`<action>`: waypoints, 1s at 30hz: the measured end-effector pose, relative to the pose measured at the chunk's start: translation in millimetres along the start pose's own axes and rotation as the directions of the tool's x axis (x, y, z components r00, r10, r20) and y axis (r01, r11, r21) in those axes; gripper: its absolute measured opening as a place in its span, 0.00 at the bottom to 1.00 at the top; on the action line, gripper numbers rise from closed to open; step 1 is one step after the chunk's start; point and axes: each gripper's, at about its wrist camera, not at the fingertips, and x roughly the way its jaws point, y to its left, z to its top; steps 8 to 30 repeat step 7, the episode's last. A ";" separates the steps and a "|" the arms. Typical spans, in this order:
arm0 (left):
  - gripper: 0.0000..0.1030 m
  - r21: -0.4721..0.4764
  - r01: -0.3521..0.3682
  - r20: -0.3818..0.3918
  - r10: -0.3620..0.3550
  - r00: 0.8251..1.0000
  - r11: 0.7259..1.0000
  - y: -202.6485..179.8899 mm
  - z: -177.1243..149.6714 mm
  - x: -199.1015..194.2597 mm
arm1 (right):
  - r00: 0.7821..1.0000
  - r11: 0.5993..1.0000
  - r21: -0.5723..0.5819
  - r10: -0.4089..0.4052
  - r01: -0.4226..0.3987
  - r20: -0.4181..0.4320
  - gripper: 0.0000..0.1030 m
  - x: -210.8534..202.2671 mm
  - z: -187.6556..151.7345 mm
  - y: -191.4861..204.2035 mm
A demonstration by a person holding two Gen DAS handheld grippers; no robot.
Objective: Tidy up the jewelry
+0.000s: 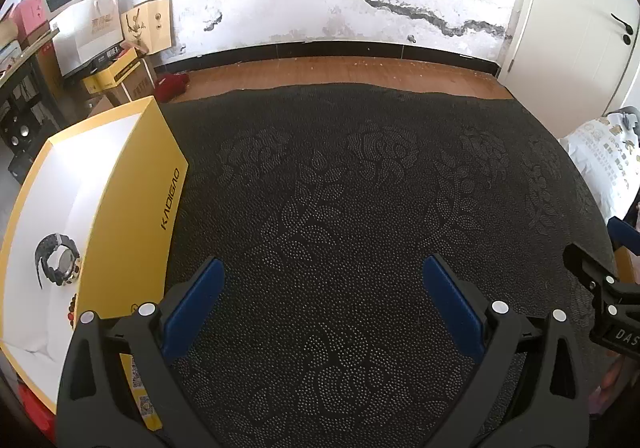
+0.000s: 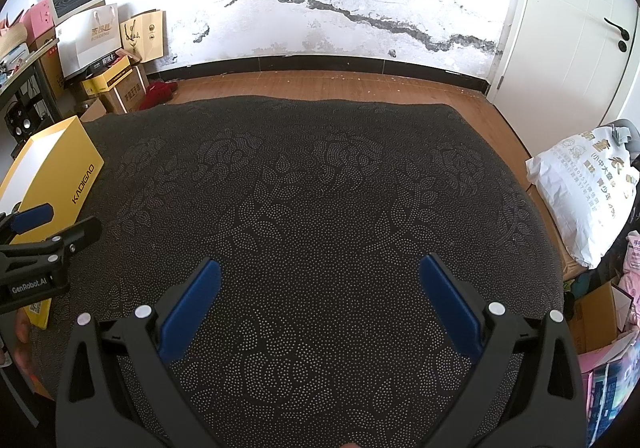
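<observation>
A yellow box with a white lining stands open on the left of the dark patterned mat. Inside it lies a black wristwatch, and a string of reddish beads shows at the box's inner wall. My left gripper hangs open over the mat, to the right of the box, holding nothing. My right gripper is open too, above bare mat. The box appears at the left of the right wrist view, with the left gripper's body in front of it.
The mat ends at a wooden floor below a cracked white wall. Cartons and paper bags pile up at the back left. A white door is at the right, with a printed white bag and cardboard boxes beside the mat.
</observation>
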 end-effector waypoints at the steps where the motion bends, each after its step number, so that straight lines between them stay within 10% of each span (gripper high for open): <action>1: 0.94 0.002 -0.001 -0.004 0.001 1.000 1.000 0.0 0.5 0.6 | 1.000 1.000 0.002 0.001 -0.001 0.000 0.93 -0.2 -0.1 -0.1; 30: 0.94 0.001 0.000 -0.008 0.000 1.000 1.000 -0.2 1.6 1.3 | 1.000 1.000 -0.001 -0.001 0.001 0.000 0.93 -0.3 0.2 0.2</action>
